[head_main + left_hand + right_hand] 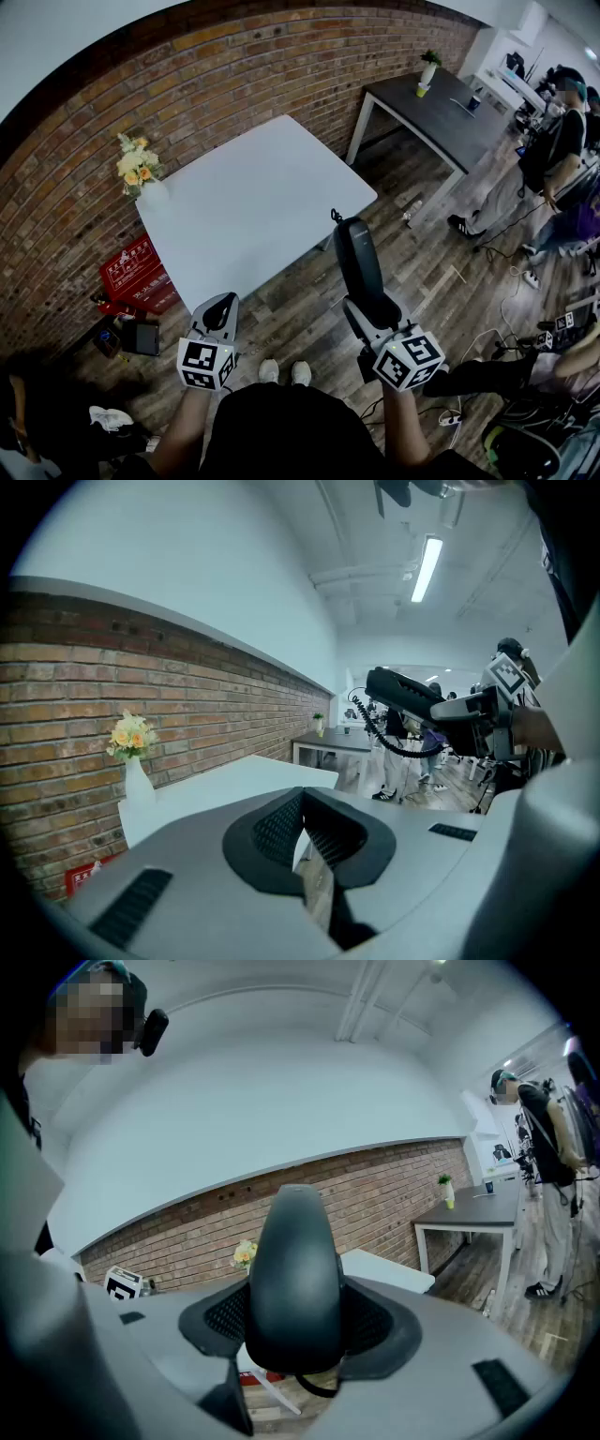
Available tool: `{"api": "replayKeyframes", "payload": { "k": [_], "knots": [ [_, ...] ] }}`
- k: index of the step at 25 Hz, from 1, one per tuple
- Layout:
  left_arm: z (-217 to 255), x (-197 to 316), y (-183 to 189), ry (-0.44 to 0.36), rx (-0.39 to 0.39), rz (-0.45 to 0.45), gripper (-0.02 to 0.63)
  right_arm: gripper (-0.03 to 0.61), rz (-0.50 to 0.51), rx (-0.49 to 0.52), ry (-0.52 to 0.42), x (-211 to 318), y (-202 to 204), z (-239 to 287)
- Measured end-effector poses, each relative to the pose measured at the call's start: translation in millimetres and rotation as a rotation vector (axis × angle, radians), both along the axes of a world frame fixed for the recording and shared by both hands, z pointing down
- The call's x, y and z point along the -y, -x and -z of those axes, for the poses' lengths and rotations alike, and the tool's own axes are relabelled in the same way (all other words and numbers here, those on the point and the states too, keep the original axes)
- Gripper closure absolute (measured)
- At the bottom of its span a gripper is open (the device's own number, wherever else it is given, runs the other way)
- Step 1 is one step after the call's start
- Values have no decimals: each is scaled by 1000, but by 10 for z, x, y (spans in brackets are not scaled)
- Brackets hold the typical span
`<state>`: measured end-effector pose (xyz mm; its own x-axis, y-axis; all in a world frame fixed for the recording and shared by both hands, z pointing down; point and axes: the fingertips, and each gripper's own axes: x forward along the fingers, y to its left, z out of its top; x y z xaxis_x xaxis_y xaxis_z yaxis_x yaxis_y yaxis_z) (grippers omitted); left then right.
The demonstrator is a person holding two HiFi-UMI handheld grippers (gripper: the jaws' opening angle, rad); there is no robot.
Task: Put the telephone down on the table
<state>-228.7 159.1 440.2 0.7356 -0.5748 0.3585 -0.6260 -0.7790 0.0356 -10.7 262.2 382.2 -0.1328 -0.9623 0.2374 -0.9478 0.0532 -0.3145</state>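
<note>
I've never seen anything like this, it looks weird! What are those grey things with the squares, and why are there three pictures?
A person holds a hand-held gripper, like big tongs, in each hand. One picture comes from a camera on the person's head, looking down. The other two come from cameras riding on each one. The right hand-held gripper squeezes a black telephone handset. The left hand-held gripper is shut and empty. A white table ahead holds a vase of flowers.

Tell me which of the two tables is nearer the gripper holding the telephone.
The white table, set against the brick wall with the vase of flowers at its corner. The dark grey table stands farther off, by the people.
</note>
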Motion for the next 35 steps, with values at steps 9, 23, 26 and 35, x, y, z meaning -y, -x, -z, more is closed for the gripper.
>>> {"api": "replayKeyframes", "payload": {
  "k": [9,23,26,35],
  "knots": [
    [8,34,48,0,-10,-10,601,308,-18,-1,5,-7,33,-5],
    [-6,122,168,-3,-13,-45,601,308,-36,-13,-17,58,224,79],
    [-21,151,202,-1,-14,-52,601,308,-39,-20,-13,78,272,83],
    [-128,279,395,0,-12,-83,601,308,-70,-34,-5,152,451,40]
  ]
}}
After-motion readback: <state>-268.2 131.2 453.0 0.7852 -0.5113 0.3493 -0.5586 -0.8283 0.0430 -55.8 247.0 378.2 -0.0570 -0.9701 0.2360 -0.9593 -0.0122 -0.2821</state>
